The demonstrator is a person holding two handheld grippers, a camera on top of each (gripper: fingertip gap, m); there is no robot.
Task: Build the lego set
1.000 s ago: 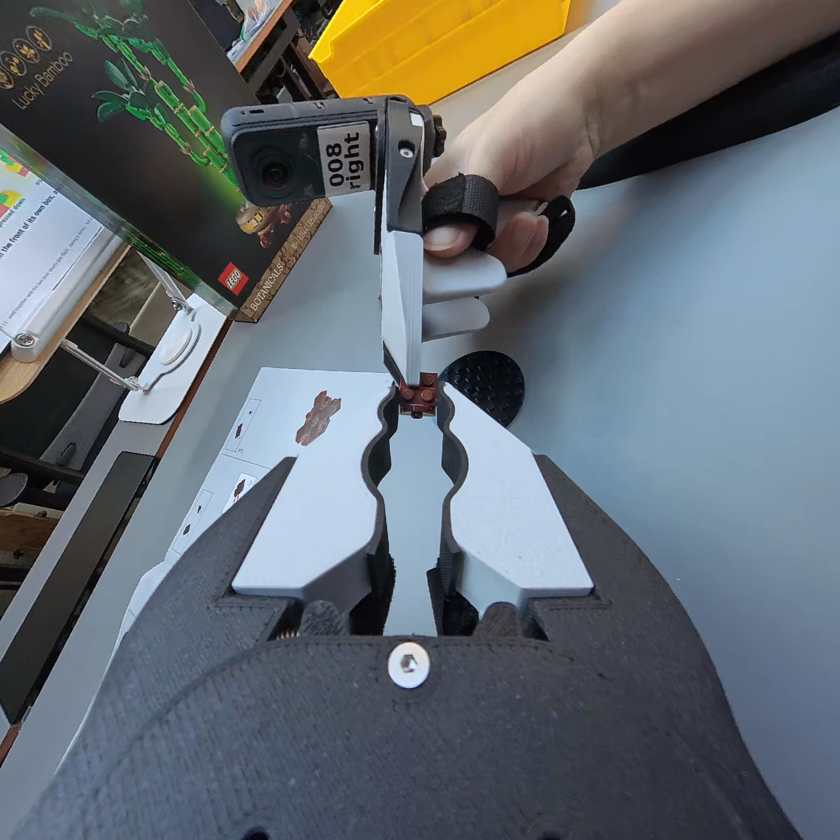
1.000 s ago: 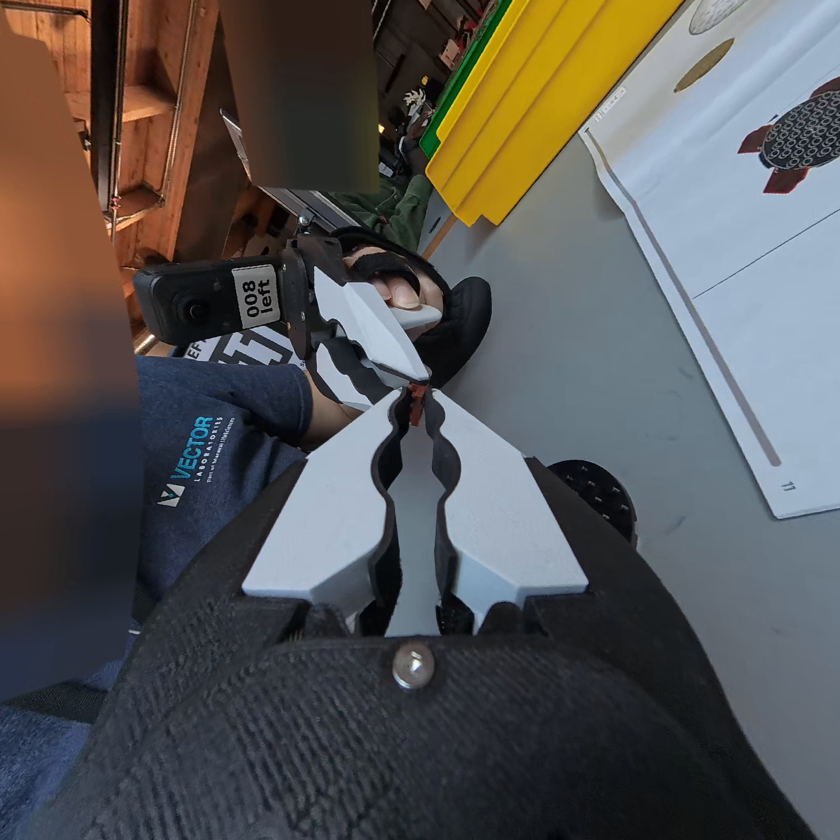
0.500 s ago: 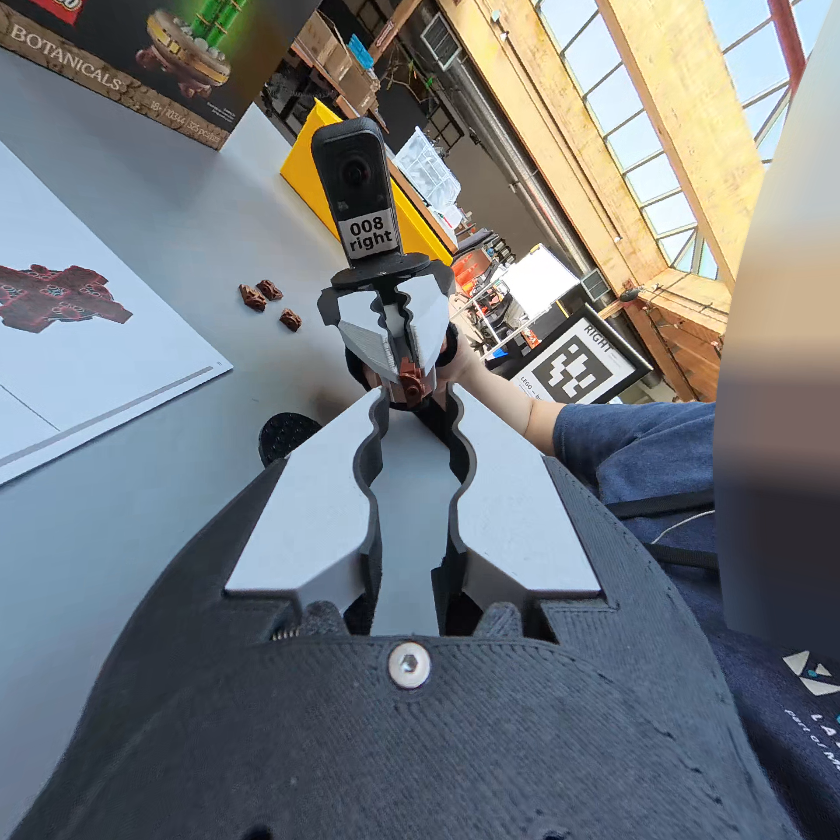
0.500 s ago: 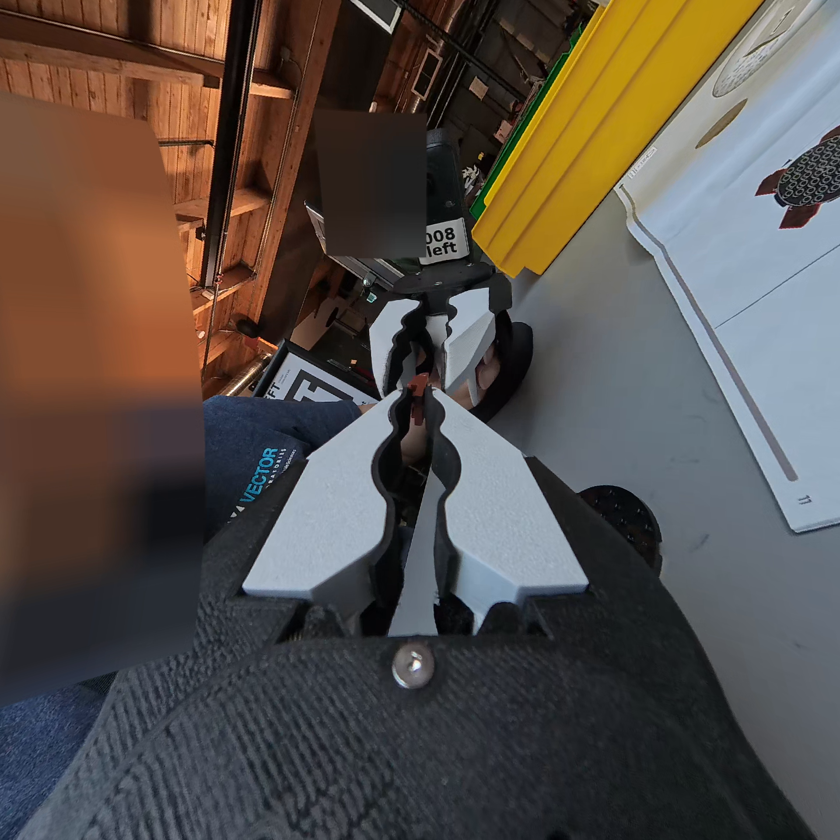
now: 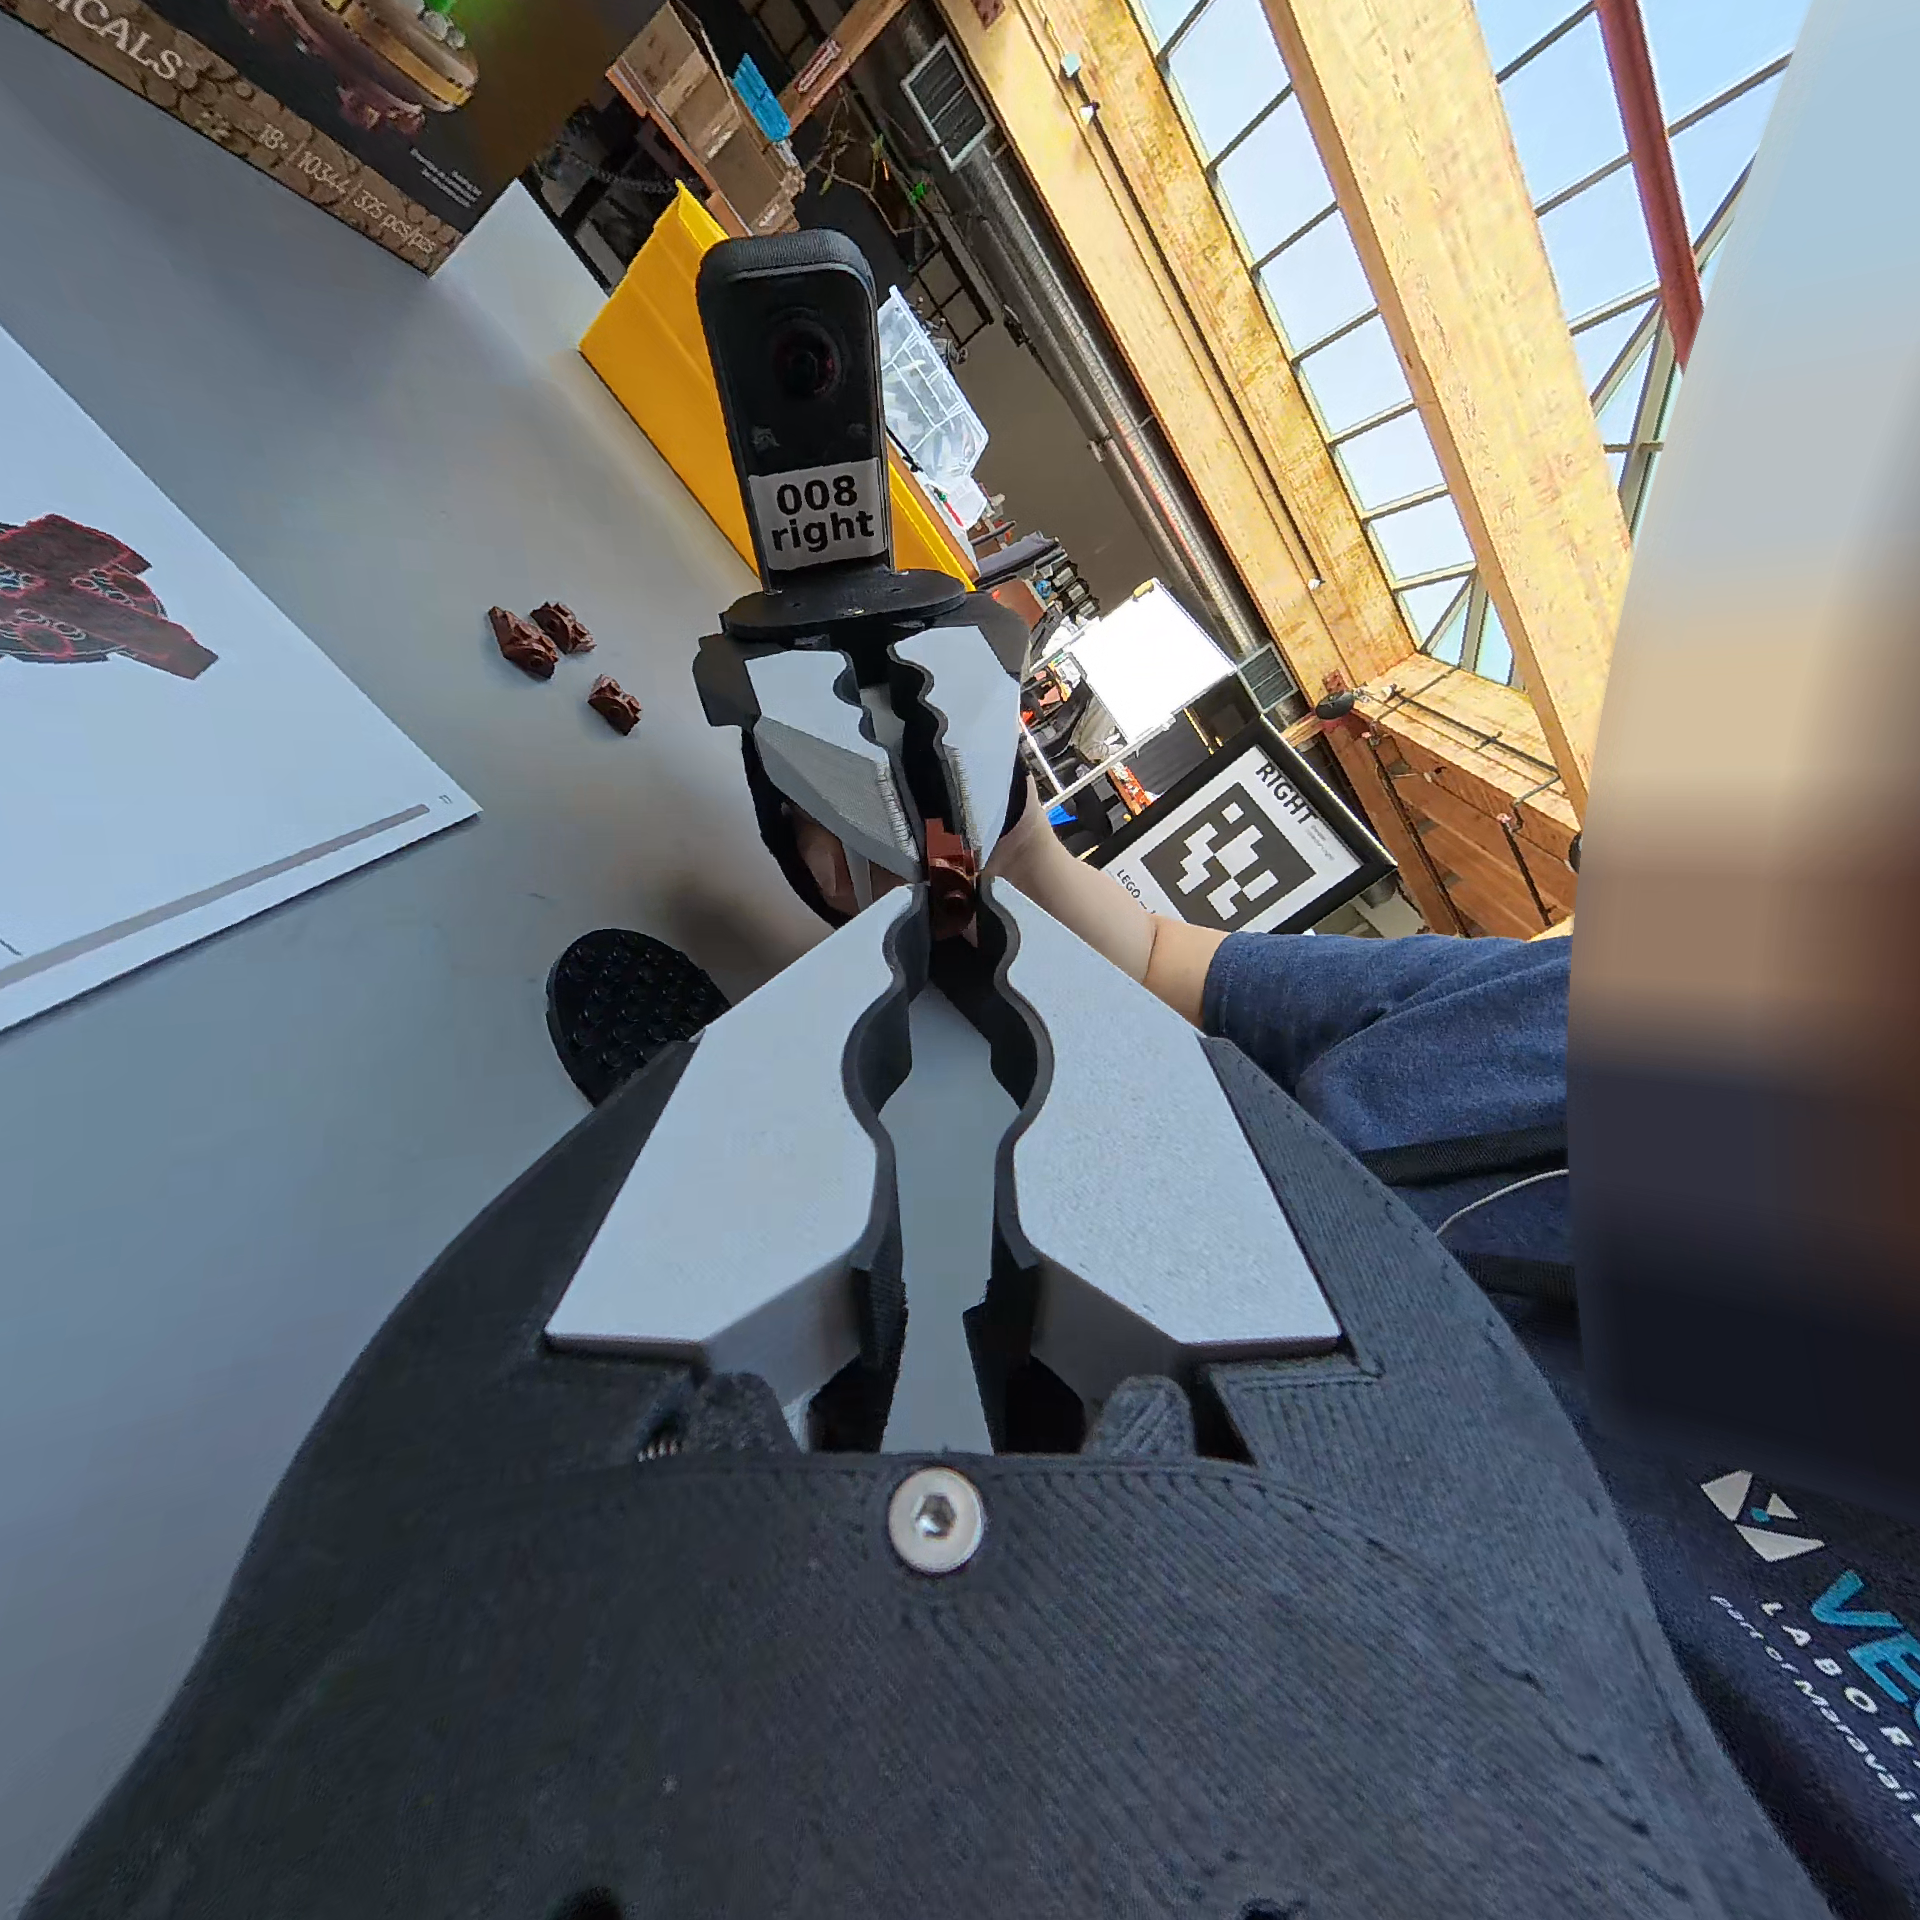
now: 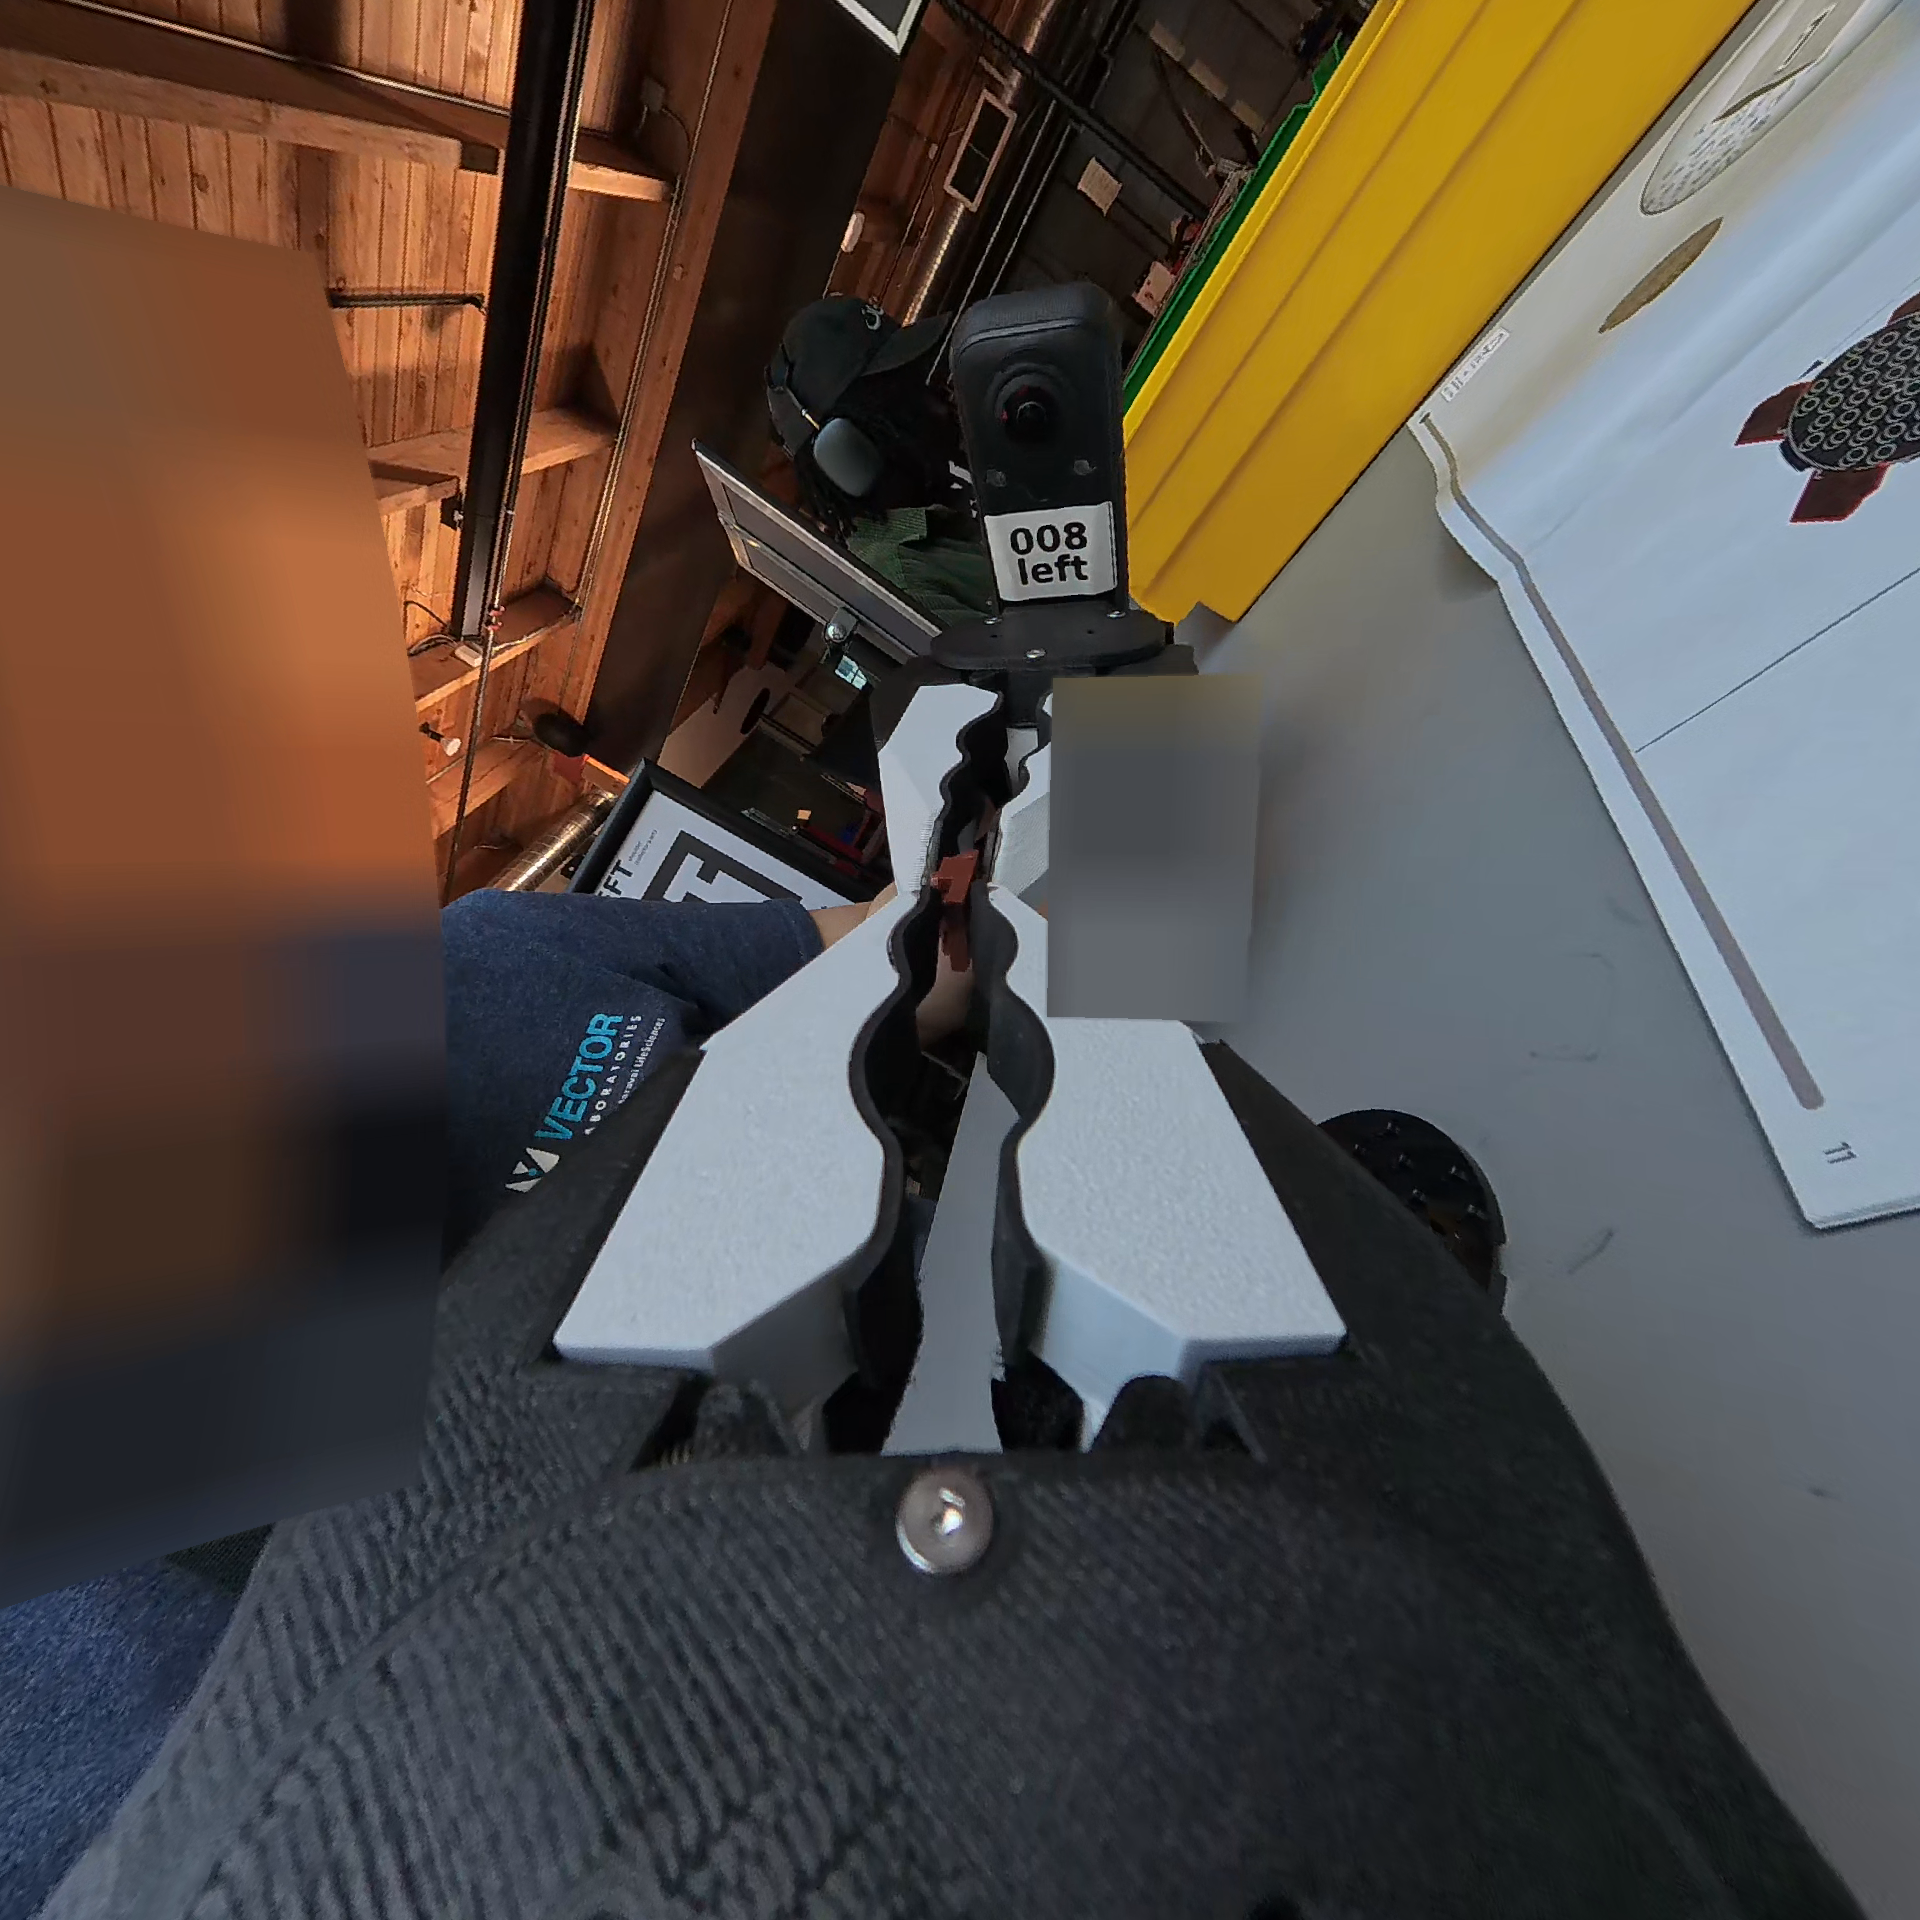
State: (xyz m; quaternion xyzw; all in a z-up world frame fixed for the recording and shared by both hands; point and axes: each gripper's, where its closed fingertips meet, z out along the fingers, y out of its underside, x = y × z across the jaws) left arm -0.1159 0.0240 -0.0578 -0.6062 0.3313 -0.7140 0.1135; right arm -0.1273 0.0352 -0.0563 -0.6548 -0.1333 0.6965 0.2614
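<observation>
My left gripper is shut on a small brown lego piece, held in the air above the grey table. My right gripper faces it tip to tip and is shut on the same brown cluster. In the right wrist view my right gripper pinches the reddish-brown piece, with the left gripper opposite. I cannot tell where one piece ends and the other begins. A black round studded plate lies on the table below; it also shows in the right wrist view.
Three loose brown pieces lie on the table beyond the open instruction booklet. A yellow bin and the set's box stand at the table's far side. The person's arm in a blue sleeve is close on the right. Left and right tips are no more than a few centimetres apart.
Both grippers have swung up from over the booklet and now face each other head-on above the table. Each has stayed shut on the brown piece between the tips.
</observation>
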